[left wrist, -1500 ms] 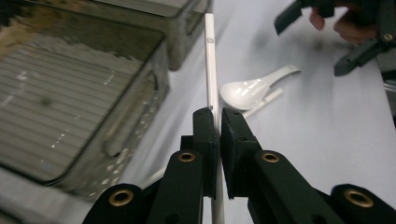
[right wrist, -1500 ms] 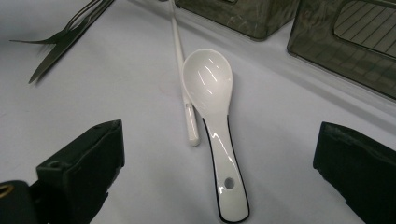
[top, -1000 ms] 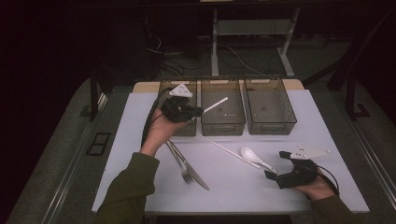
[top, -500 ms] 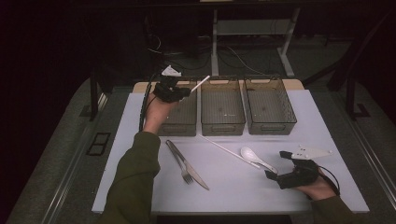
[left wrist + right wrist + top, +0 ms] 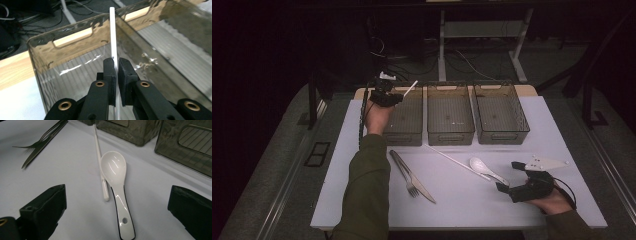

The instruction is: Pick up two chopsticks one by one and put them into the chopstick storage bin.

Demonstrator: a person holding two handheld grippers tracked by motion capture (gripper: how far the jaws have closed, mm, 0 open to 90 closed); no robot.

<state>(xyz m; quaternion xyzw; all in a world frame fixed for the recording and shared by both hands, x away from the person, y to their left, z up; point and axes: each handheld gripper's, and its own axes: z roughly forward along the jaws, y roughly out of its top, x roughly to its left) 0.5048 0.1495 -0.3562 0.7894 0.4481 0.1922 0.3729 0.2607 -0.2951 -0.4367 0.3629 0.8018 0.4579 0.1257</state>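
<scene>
The left gripper is holding a thin white plastic chopstick, its jaws clamped together on it, over the far end of the leftmost smoky transparent plastic bin of three on the white desk. The right gripper is resting on the desk with its jaws standing wide apart and gripping nothing. Just ahead of it, a glossy white ceramic soup spoon is lying beside a second white chopstick.

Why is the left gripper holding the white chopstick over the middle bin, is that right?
Not quite. The left gripper holds the white chopstick over the leftmost bin, not the middle one. The high view shows it.
</scene>
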